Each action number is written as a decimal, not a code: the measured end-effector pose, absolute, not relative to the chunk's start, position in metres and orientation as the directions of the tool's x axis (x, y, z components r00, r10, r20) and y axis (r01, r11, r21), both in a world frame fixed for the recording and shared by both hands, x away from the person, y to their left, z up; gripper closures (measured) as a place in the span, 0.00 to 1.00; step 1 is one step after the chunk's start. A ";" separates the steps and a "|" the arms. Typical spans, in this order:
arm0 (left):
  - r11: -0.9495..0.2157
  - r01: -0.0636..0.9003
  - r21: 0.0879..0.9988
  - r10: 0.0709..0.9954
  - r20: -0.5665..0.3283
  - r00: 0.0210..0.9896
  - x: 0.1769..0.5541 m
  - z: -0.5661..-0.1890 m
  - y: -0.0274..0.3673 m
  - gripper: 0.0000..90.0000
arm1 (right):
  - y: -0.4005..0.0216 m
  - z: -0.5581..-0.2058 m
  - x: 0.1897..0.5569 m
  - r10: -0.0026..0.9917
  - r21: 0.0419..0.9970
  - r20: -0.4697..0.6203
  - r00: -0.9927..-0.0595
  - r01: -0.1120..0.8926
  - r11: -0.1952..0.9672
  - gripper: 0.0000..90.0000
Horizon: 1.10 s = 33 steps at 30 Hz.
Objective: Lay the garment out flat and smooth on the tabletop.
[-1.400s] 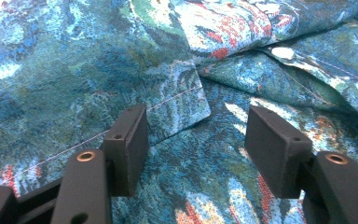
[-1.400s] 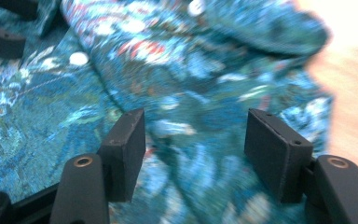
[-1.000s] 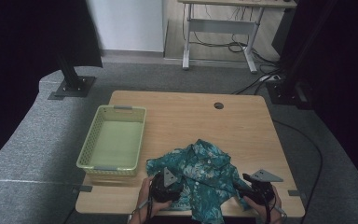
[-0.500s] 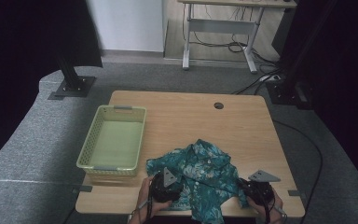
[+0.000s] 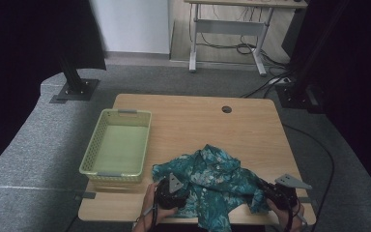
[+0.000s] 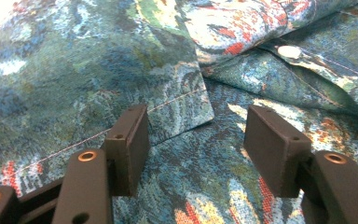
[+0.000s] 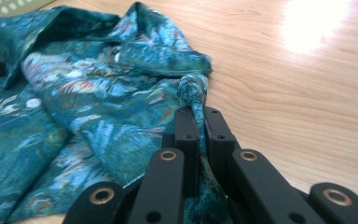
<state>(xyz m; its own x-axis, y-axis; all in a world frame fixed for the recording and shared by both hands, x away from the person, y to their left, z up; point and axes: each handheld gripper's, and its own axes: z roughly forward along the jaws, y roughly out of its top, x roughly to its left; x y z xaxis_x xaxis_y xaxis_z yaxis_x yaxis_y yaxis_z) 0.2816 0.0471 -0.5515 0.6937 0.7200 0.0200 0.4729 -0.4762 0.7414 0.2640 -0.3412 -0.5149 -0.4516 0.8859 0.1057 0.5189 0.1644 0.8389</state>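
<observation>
A teal floral shirt [image 5: 207, 179] lies crumpled at the front middle of the wooden table [image 5: 198, 121]. My left gripper [image 5: 184, 193] rests at the shirt's left front edge. In the left gripper view it [image 6: 193, 137] is open, its jaws apart just over the shirt [image 6: 98, 70], with a stitched hem corner lying between them. My right gripper [image 5: 264, 189] is at the shirt's right front corner. In the right gripper view it [image 7: 199, 123] is shut on a bunched fold of the shirt [image 7: 98, 93], and the cloth rises between the pads.
A pale green plastic basket [image 5: 118, 145] stands on the left of the table, close to the shirt's left side. A cable hole [image 5: 226, 109] is at the back. Bare wood [image 7: 284, 93] lies right of the shirt. The front edge runs just below both hands.
The right gripper has moved a little to the right, drawing the shirt's right corner out with it. The left gripper has kept still.
</observation>
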 end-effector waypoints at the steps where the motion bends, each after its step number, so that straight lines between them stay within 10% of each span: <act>1: -0.477 0.473 0.741 0.720 0.021 0.693 0.282 -0.551 0.047 0.44 | -0.344 -0.515 0.265 0.887 0.839 0.116 -0.447 0.522 0.153 0.94; 22: -0.473 0.478 0.740 0.726 0.019 0.688 0.284 -0.551 0.048 0.45 | -0.389 -0.538 0.290 0.929 0.791 0.183 -0.320 0.610 0.054 0.90; 33: -0.467 0.485 0.739 0.733 0.017 0.680 0.284 -0.551 0.046 0.44 | -0.376 -0.507 0.276 0.937 0.870 0.136 -0.323 0.492 0.044 0.58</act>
<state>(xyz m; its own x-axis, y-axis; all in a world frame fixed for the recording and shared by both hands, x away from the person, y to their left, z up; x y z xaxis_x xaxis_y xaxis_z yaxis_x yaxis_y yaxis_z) 0.2843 0.0463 -0.5511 0.6799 0.7331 0.0172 0.4851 -0.4673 0.7391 0.2761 -0.3764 -0.5067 -0.3227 0.9367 0.1355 0.4918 0.0436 0.8696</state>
